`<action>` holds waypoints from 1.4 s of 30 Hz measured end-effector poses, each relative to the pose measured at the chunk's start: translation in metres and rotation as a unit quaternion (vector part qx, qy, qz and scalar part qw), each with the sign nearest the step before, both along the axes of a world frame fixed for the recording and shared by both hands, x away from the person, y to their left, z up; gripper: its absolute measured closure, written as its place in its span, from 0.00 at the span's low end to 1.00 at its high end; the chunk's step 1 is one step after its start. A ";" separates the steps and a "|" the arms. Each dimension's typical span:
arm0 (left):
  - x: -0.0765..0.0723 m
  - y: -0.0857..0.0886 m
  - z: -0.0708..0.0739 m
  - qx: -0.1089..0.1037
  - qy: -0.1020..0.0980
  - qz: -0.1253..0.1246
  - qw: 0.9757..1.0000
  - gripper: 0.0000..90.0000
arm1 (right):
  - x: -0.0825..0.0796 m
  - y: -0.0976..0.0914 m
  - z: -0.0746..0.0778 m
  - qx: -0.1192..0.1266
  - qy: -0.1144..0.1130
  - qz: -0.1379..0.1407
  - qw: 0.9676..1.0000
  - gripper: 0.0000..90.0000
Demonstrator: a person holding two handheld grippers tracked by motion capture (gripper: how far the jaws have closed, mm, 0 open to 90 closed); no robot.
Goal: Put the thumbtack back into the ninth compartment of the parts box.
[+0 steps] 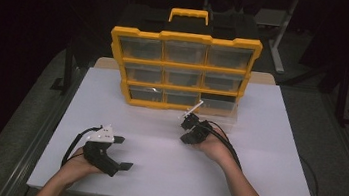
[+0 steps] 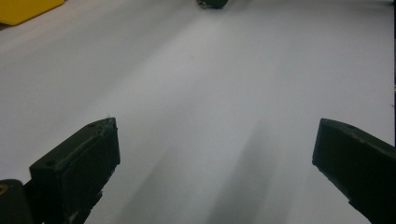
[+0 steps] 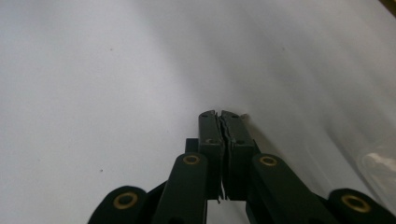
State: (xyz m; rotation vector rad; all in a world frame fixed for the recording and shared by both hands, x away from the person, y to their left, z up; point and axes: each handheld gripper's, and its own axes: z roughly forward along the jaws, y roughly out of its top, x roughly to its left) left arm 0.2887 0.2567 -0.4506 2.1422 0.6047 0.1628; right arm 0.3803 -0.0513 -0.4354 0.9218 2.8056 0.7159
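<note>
**Position relative to the fingers.** The clear drawer (image 1: 221, 111) stood on the white table (image 1: 265, 159), drawn out of the bottom right compartment of the yellow organizer (image 1: 187, 38). The right gripper (image 1: 183, 138) lay just in front of the drawer's near edge, close to it; contact could not be determined. In the right gripper view the drawer (image 3: 379, 163) appeared as a blurred transparent shape off to the right of the right gripper (image 3: 222, 114), beside the jaws and not between them. The left gripper (image 1: 123, 153) was well apart from the drawer, near the table's front left.

**Orientation.** The drawer's long axis appeared to run from the organizer's face toward the person, with its open side up. The organizer stood upright with its drawer fronts facing the person and its handle on top.

**Appearance.** The drawer was colourless and transparent, so the table showed through its walls. The contents were too faint to identify. The organizer carried a three-by-three grid of similar clear drawers in a yellow frame.

**Finger state.**
- Right gripper: jaws fully closed, pad against pad, with no object seen between them. A pale speck sat at one tip; its nature could not be told.
- Left gripper (image 2: 215, 140): jaws spread wide above bare table, holding nothing.
</note>
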 end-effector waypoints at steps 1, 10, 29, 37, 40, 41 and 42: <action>0.000 0.000 0.000 0.001 0.001 -0.001 1.000 0.01 | 0.000 0.000 0.000 0.002 -0.001 0.000 1.000 0.96; 0.000 -0.001 -0.001 0.000 0.003 0.000 1.000 0.01 | -0.003 -0.002 0.015 0.014 0.000 0.005 1.000 0.96; 0.001 -0.001 -0.001 0.002 0.004 0.003 1.000 0.01 | -0.008 -0.016 0.053 0.054 -0.017 0.018 0.998 0.96; 0.001 -0.001 -0.001 0.004 0.004 0.001 1.000 0.01 | -0.011 -0.023 0.068 0.069 -0.028 0.015 0.997 0.96; 0.001 -0.001 -0.002 0.004 0.004 0.001 1.000 0.01 | -0.011 -0.026 0.072 0.074 -0.031 0.011 0.997 0.96; 0.001 -0.001 -0.002 0.004 0.005 0.001 1.000 0.01 | -0.011 -0.027 0.073 0.076 -0.033 0.010 0.997 0.96; 0.001 -0.001 -0.002 0.004 0.005 0.001 1.000 0.01 | -0.011 -0.027 0.073 0.076 -0.033 0.010 0.997 0.96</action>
